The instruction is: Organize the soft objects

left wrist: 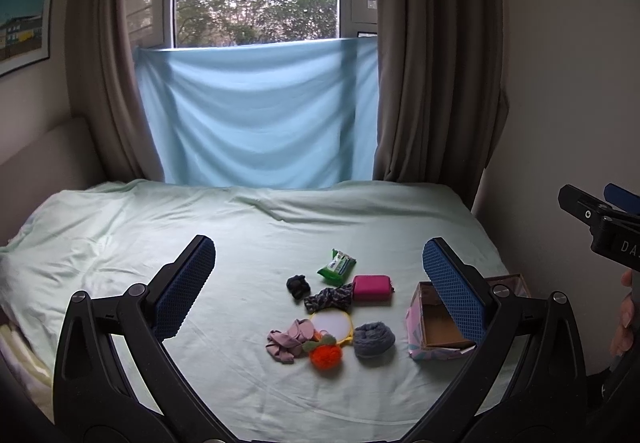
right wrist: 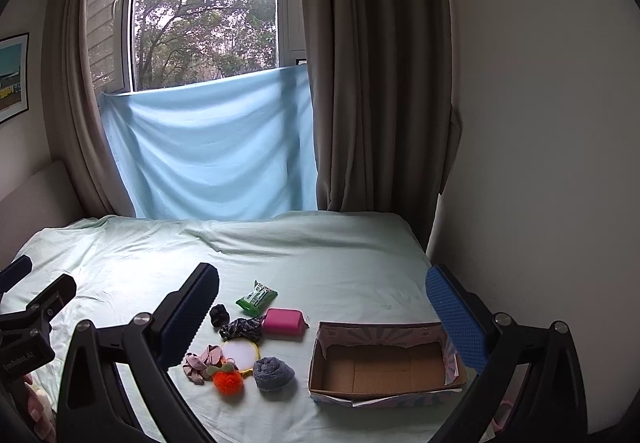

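Note:
Several soft items lie clustered on the bed: a green wipes pack (left wrist: 337, 263) (right wrist: 256, 297), a pink pouch (left wrist: 372, 287) (right wrist: 283, 321), a black scrunchie (left wrist: 298, 285) (right wrist: 218, 314), a patterned headband (left wrist: 329, 298) (right wrist: 240, 328), a pink cloth (left wrist: 285, 339) (right wrist: 202, 361), an orange pompom (left wrist: 325, 356) (right wrist: 228, 381), a round yellow-rimmed disc (left wrist: 331, 326) (right wrist: 241, 353) and a rolled grey sock (left wrist: 374, 339) (right wrist: 274, 373). An open cardboard box (left wrist: 442, 329) (right wrist: 384, 363) stands to their right, empty. My left gripper (left wrist: 320, 267) and right gripper (right wrist: 320, 291) are both open, empty, held above the bed.
The bed has a pale green sheet (left wrist: 160, 227) (right wrist: 320, 251). A blue cloth (left wrist: 260, 115) hangs under the window, with brown curtains on both sides. A wall runs along the bed's right side (right wrist: 540, 163). The bed's right edge is just beyond the box.

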